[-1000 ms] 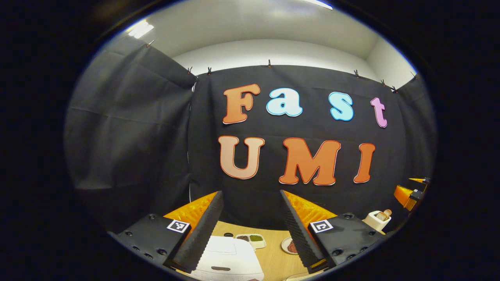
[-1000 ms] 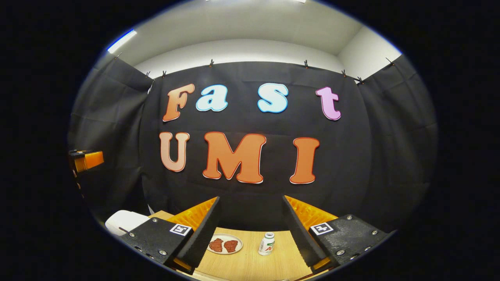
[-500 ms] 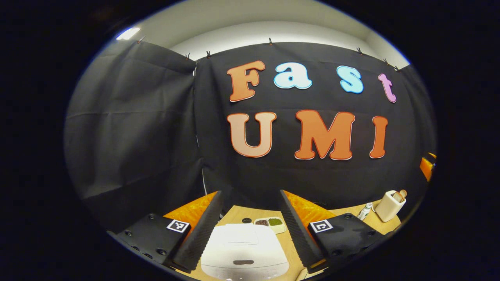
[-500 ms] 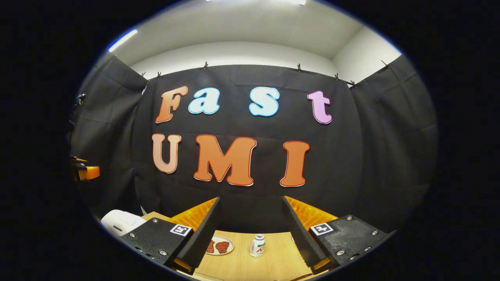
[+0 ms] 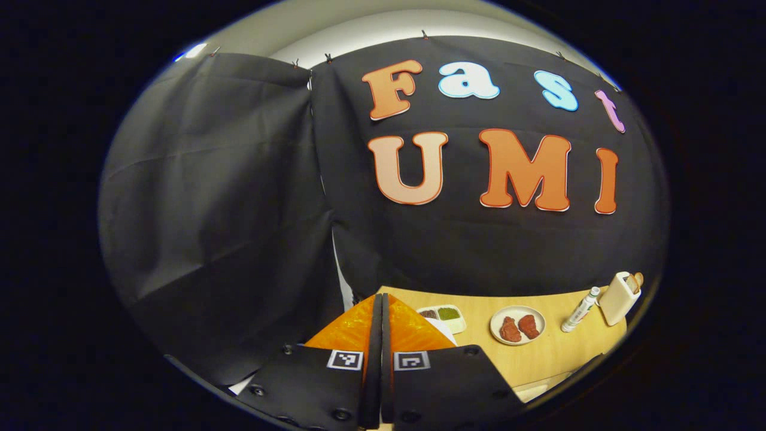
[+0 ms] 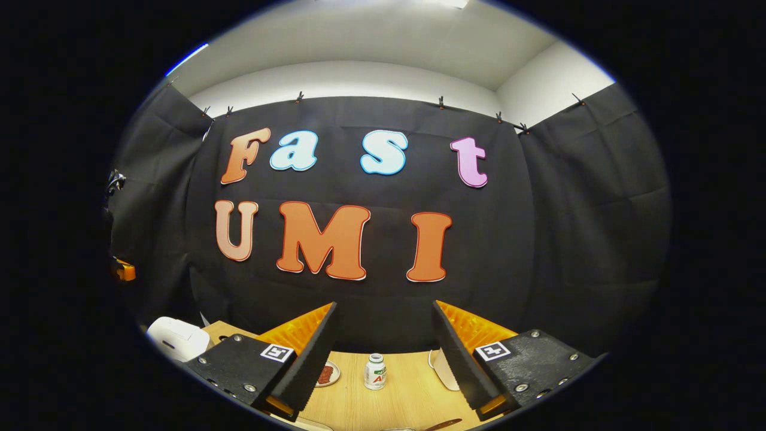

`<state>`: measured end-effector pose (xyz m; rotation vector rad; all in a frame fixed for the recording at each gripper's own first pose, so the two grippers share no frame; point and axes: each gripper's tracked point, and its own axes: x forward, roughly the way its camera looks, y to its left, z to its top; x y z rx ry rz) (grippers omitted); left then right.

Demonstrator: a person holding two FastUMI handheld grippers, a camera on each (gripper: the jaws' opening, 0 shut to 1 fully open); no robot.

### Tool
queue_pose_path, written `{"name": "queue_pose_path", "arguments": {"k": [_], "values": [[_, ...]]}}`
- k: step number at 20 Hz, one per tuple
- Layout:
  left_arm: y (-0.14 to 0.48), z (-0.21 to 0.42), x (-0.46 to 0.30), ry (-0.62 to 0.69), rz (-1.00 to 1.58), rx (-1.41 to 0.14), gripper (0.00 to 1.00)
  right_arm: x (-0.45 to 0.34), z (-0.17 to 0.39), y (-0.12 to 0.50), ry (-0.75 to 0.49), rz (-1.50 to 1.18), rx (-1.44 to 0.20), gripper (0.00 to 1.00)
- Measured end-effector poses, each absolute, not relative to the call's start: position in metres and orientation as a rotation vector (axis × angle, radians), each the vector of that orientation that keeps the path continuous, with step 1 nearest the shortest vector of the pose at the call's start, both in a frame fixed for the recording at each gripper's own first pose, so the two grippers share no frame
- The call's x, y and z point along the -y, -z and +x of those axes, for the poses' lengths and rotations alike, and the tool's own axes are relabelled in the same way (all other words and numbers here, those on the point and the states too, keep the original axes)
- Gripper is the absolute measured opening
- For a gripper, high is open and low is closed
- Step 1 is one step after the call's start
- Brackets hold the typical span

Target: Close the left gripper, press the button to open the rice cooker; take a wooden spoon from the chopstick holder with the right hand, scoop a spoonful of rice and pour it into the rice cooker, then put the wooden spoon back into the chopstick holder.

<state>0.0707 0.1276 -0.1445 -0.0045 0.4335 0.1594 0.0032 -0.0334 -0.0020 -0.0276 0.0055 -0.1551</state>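
Both fingers of the left gripper (image 5: pixel 380 317) have now closed together, empty — right gripper (image 6: pixel 383 335) stays wide.

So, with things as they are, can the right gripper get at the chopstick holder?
Probably yes: the right gripper is open and empty, and the chopstick holder stands unobstructed at the table's edge.

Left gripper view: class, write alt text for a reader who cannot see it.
The left hand-held gripper is shut with nothing between its fingers, above a wooden table. Beyond it lie a small divided tray, a plate of reddish food, a slim bottle and a white chopstick holder.
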Motion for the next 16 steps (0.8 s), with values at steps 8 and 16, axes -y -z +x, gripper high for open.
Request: {"name": "queue_pose_path", "arguments": {"k": [8, 16], "values": [[0.240, 0.056, -0.127, -0.103, -0.204, -0.766, 0.05, 0.041, -0.016, 0.034, 0.173, -0.044, -0.058, 0.95], [0.323, 0.023, -0.107, -0.041, -0.360, -1.044, 0.07, 0.057, -0.038, 0.098, 0.215, -0.067, -0.210, 0.95]]}}
